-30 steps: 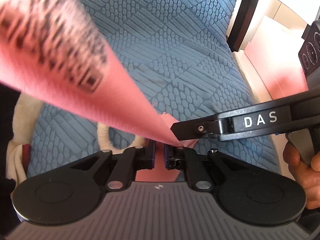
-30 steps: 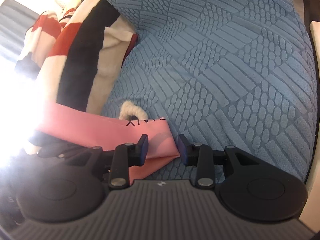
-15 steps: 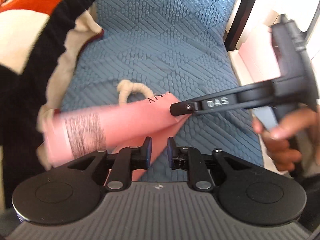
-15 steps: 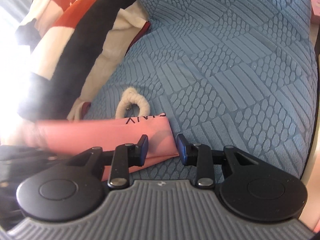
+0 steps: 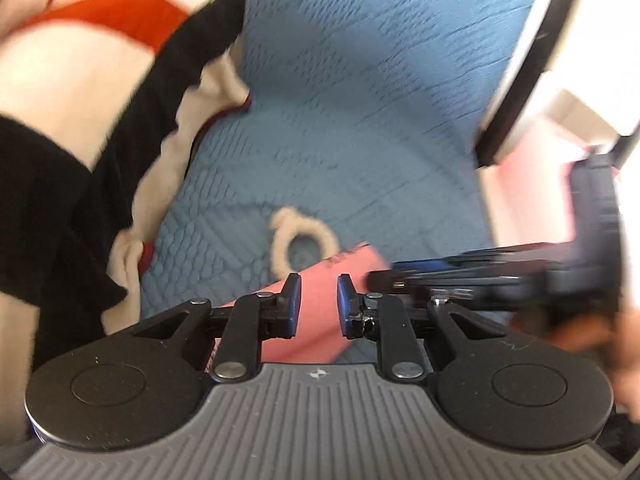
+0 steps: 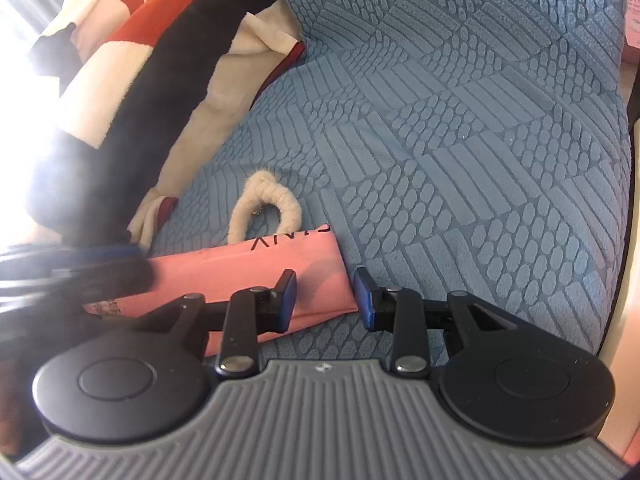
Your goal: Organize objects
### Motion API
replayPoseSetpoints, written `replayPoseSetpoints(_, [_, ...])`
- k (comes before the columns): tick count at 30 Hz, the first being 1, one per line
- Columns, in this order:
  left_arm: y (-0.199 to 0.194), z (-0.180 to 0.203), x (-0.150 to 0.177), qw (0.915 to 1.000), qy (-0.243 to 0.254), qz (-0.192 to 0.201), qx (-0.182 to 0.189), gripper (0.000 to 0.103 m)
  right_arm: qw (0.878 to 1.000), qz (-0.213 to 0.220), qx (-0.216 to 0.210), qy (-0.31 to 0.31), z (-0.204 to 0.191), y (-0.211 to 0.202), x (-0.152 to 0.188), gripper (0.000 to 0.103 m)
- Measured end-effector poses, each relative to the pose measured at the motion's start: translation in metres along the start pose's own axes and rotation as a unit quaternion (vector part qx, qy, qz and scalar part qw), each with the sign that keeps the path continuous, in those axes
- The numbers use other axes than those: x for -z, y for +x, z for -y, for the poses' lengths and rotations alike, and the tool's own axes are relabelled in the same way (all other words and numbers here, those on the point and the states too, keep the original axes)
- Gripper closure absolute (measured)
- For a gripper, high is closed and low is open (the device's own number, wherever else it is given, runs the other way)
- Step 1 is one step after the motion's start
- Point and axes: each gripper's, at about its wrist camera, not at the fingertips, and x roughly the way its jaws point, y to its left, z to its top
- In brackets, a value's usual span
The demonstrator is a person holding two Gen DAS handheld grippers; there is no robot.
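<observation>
The pink pouch (image 6: 248, 276) lies flat on the blue textured cushion (image 6: 460, 140) in the lower left of the right wrist frame, printed lettering along its upper edge. A cream fuzzy loop (image 6: 266, 208) rests just above it, touching its top edge. The right tongs (image 6: 325, 300) stand parted over the pouch's right end, holding nothing. In the left wrist frame, the left tongs (image 5: 318, 304) are likewise parted and empty, pink pouch showing between the pads (that view is blurred). A black, red and cream blanket (image 6: 160, 60) fills the upper left.
</observation>
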Motion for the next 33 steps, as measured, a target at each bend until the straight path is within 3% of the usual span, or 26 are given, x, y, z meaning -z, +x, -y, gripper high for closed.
replayPoseSetpoints(6, [0.036, -0.006, 0.007, 0.9993, 0.007, -0.033, -0.012, 0.08, 0.998, 0.008, -0.024, 0.055, 0.011, 0.0, 0.002, 0.069])
replayPoseSetpoints(12, [0.048, -0.008, 0.012, 0.9987, 0.007, -0.048, -0.019, 0.08, 0.986, 0.025, -0.056, 0.153, 0.023, 0.0, 0.009, 0.066])
replayPoseSetpoints(16, [0.049, -0.011, 0.013, 0.9987, -0.001, -0.048, -0.016, 0.081, 0.968, 0.036, -0.09, 0.231, 0.035, -0.001, 0.019, 0.066])
replayPoseSetpoints(21, [0.048, -0.018, 0.012, 0.9987, -0.021, -0.046, -0.007, 0.081, 0.934, 0.072, -0.145, 0.318, 0.04, -0.005, 0.032, 0.065])
replayPoseSetpoints(25, [0.049, -0.023, 0.01, 0.9982, -0.037, -0.046, 0.002, 0.081, 0.931, 0.074, -0.137, 0.329, 0.034, 0.004, 0.033, 0.066])
replayPoseSetpoints(27, [0.049, -0.023, 0.01, 0.9982, -0.038, -0.046, 0.003, 0.081, 0.929, 0.07, -0.138, 0.336, 0.031, 0.01, 0.035, 0.074])
replayPoseSetpoints(28, [0.049, -0.023, 0.01, 0.9983, -0.038, -0.044, 0.003, 0.081, 0.931, 0.07, -0.129, 0.334, 0.028, 0.012, 0.036, 0.083])
replayPoseSetpoints(29, [0.049, -0.024, 0.01, 0.9983, -0.04, -0.042, 0.003, 0.081, 0.933, 0.074, -0.115, 0.332, 0.026, 0.012, 0.037, 0.084])
replayPoseSetpoints(33, [0.046, -0.028, 0.009, 0.9977, -0.054, -0.037, 0.018, 0.081, 0.939, 0.091, -0.081, 0.321, 0.017, 0.0, 0.038, 0.085])
